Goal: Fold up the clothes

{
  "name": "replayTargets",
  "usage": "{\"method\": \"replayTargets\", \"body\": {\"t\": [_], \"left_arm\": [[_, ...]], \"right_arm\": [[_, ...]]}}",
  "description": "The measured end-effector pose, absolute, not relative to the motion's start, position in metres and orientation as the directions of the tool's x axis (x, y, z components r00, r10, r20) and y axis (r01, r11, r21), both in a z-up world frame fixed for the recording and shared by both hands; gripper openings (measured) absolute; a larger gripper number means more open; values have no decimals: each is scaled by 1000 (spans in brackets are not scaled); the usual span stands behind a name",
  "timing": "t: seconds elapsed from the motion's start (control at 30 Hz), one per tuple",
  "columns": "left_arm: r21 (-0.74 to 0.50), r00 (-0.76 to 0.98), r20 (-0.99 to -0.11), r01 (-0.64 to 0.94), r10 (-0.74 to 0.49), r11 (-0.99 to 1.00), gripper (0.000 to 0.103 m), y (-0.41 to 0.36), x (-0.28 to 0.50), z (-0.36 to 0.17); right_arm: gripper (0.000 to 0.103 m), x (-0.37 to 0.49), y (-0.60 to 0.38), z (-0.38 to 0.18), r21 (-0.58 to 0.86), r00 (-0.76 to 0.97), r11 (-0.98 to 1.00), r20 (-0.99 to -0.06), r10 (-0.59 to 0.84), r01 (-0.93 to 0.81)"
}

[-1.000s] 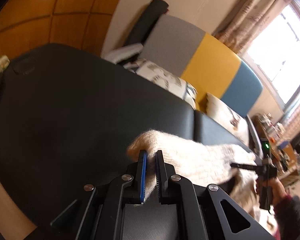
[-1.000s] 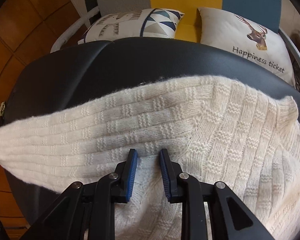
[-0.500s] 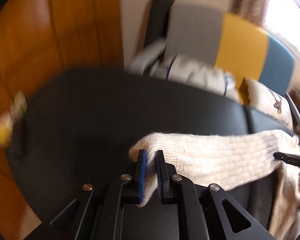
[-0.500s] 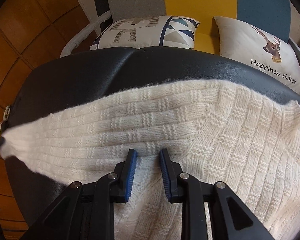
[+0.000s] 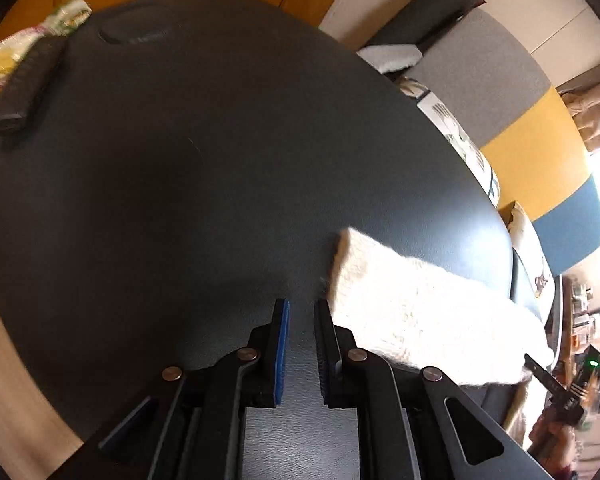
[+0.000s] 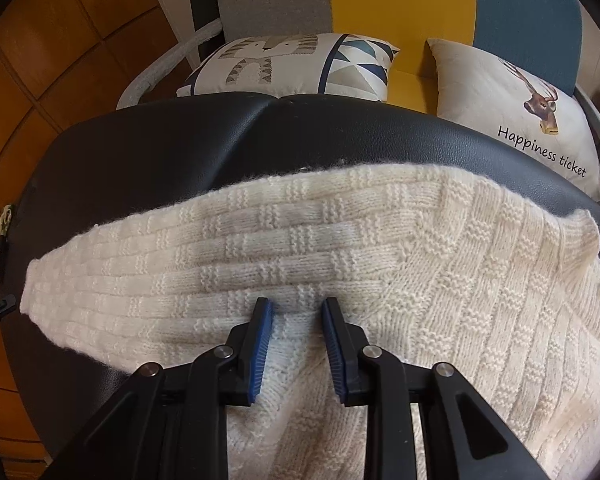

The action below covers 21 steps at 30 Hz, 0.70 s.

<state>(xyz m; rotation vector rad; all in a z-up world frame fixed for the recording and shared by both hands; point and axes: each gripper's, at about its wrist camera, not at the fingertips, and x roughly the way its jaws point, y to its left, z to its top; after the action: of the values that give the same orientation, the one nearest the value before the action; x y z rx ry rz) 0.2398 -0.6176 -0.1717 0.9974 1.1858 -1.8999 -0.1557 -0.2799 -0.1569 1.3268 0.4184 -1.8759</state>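
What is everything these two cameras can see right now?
Cream knitted sweater: one, spread on the table, its sleeve end lying free.
Black padded table: one, under the sweater.
Printed white cushions: two, on the sofa behind.
Grey, yellow and blue sofa: one, beyond the table.
Dark flat bar: one, at the table's far corner, beside a crinkled wrapper.
Left gripper: black, blue pads, jaws opening, nothing between them.
Right gripper: black, blue pads, jaws opening, knit between them.

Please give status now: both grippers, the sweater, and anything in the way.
Left gripper opening, nothing between jaws. Right gripper opening, sweater fold between jaws. Sleeve lies flat on table.
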Motion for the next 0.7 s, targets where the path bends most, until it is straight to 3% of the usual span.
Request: {"method": "replayTargets", "body": {"t": [0.17,0.23,0.4,0.57,0.7], "left_arm": [[-379,-463,-874,838,-146,-393,19,-613,210,-180],[-317,-423,-884,856,-200,-408,10,-614,203,-177],[-233,-344,-896,902,-280,-363,5,-634,203,-169],[-250,-339,-891,921,-301,-298,5,-647,211,-147],[-328,-436,-846,879,-306,-345,11,-620,223,-117]], "right_arm": [[27,-158,-282,-156,183,-136,-649,-902,-409,739],[27,-159,-285,-156,186,-136,-652,-902,-411,735],[27,-155,-300,-155,192,-141,-661,-899,-415,725],[28,-153,-293,-138,247,-111,-634,-876,-469,733],[28,-146,-262,-114,327,-75,-588,-829,-554,740]]}}
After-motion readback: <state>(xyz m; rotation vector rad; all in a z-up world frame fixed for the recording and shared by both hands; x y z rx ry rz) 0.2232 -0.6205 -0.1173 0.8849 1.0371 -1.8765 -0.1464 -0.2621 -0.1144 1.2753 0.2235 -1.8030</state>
